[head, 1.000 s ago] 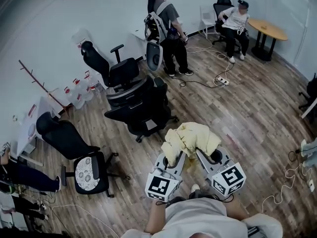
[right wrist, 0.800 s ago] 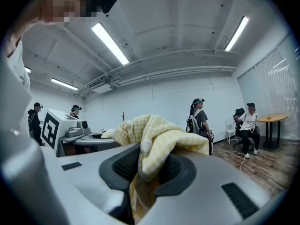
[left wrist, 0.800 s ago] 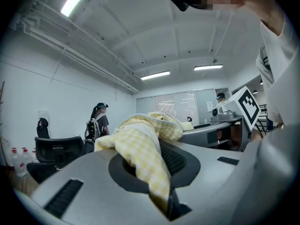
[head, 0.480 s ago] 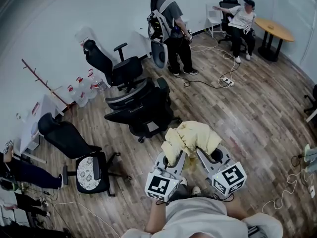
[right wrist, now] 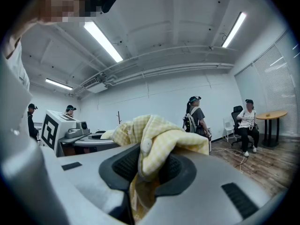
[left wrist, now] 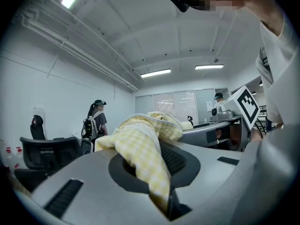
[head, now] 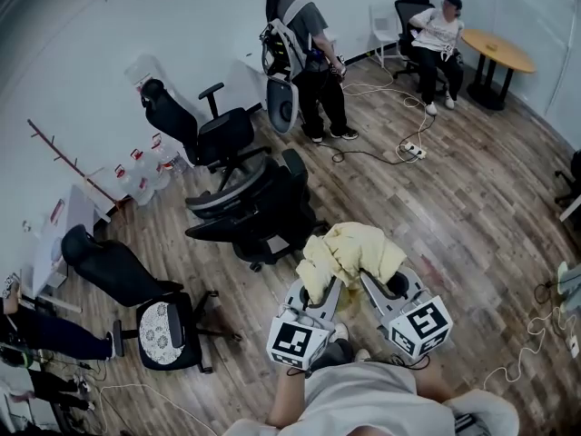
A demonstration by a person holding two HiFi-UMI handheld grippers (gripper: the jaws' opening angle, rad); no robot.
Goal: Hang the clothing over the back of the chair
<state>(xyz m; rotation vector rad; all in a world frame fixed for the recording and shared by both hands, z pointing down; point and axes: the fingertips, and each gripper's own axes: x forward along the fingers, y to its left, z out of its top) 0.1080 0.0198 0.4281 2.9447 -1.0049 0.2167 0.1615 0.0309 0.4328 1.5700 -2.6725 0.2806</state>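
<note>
Head view, lower centre of the frame: a pale yellow checked garment [head: 349, 252] is bunched into a mound above the wooden floor [head: 472, 207], held up between the two claws. Its long axis runs across the frame from left to right, one end in each claw, and the bulk humps up beyond the claw tips toward the top of the frame. The left claw [head: 318, 291] is narrowed onto the left end of the cloth. In the left gripper view the fabric is pinched between its pads and spills forward over them. The right claw [head: 372, 287] is likewise closed narrow on the right end. The right gripper view shows a fold with a white button [right wrist: 146, 145] clamped there, cloth hanging below the pads. A black office chair [head: 259, 209] stands just above and left of the garment, near it but not touching.
</note>
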